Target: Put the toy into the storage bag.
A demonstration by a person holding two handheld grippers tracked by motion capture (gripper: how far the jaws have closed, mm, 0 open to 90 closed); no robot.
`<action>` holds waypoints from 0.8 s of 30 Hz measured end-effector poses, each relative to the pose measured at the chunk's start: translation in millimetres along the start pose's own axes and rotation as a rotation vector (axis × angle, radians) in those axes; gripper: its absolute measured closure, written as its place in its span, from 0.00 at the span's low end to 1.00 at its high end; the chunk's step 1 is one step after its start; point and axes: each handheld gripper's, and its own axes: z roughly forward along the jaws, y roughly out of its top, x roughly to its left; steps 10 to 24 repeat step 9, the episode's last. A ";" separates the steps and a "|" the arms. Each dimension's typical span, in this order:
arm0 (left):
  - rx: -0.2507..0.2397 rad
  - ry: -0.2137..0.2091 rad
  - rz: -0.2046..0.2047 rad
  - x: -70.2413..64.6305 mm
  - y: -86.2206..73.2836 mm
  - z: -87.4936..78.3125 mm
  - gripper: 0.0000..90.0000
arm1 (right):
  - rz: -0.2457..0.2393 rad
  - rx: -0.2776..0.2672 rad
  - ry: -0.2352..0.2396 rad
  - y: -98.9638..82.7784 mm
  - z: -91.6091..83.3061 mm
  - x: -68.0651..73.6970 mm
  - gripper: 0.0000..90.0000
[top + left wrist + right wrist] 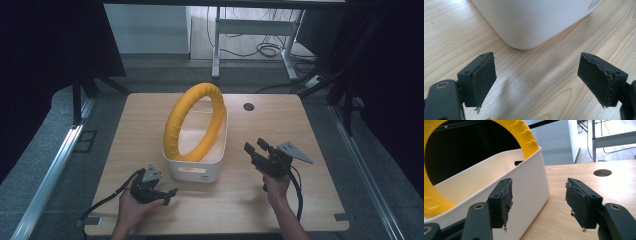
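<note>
Nearest the table's front edge, left gripper [167, 194] sits low in the person's left hand [131, 210], jaws wide, nothing between them, just off the near corner of the white bin [195, 172]. Right gripper [256, 148] is held up beside the bin's right wall, jaws wide, empty. Yellow ring [196, 121] stands upright in the bin, leaning on its rim. Farther back, a round hole [248, 106] in the wooden table [280, 130].

White bin [196, 171] (yellow ring [195, 121] inside) blocks table [280, 125] centre; sides free.
</note>
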 end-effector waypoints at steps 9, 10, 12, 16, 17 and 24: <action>-0.008 -0.002 -0.014 -0.1 0.5 -1.5 0.17 | -0.043 -0.004 0.025 3.6 0.8 3.9 0.41; -0.008 -0.002 -0.014 -0.1 0.5 -1.5 0.17 | -0.043 -0.004 0.025 3.6 0.8 3.9 0.41; -0.008 -0.002 -0.014 -0.1 0.5 -1.5 0.17 | -0.043 -0.004 0.025 3.6 0.8 3.9 0.41; -0.008 -0.002 -0.014 -0.1 0.5 -1.5 0.17 | -0.043 -0.004 0.025 3.6 0.8 3.9 0.41; -0.008 -0.002 -0.014 -0.1 0.5 -1.5 0.17 | -0.043 -0.004 0.025 3.6 0.8 3.9 0.41; -0.008 -0.002 -0.014 -0.1 0.5 -1.5 0.17 | -0.043 -0.004 0.025 3.6 0.8 3.9 0.41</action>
